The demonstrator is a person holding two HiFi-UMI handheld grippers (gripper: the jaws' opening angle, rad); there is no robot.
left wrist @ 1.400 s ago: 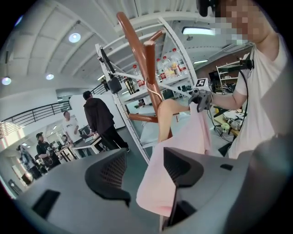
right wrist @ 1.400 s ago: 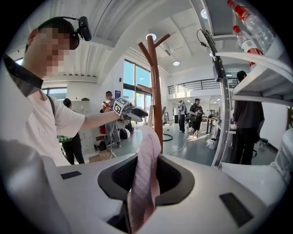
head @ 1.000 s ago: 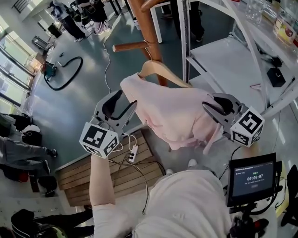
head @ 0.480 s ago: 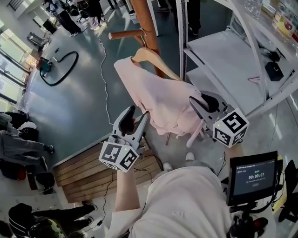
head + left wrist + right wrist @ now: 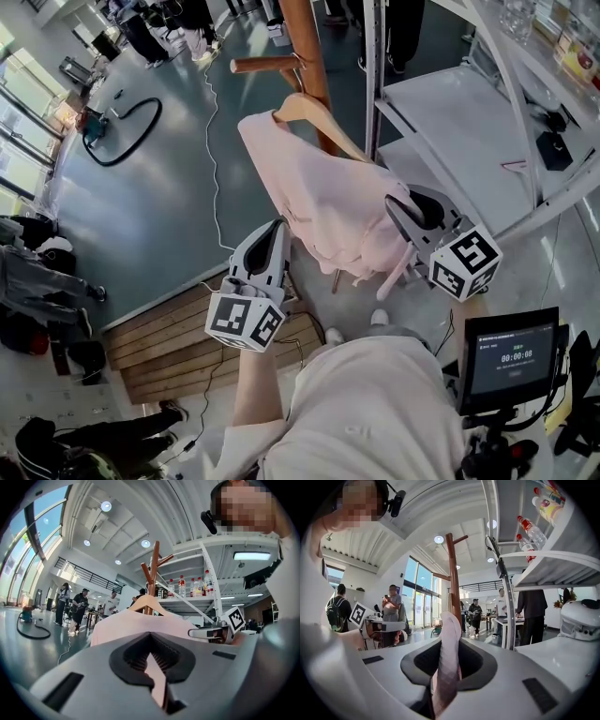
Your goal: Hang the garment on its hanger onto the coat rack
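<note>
The right gripper (image 5: 401, 214) is pinching a fold of the pink garment (image 5: 323, 197) at its near right hem; in the right gripper view the cloth is standing up between the closed jaws. The left gripper (image 5: 278, 228) is hovering just beside the garment's near left edge with its jaws drawn together, and nothing is showing pinched in them (only a thin pink sliver is showing through the slit in the left gripper view). The garment is draping over a wooden hanger (image 5: 314, 114), which is sitting up against the far coat rack (image 5: 305, 42), just below a side peg (image 5: 267, 64); whether its hook is resting over the peg cannot be told. A white shelf unit (image 5: 450, 103) is standing to the right of the rack.
</note>
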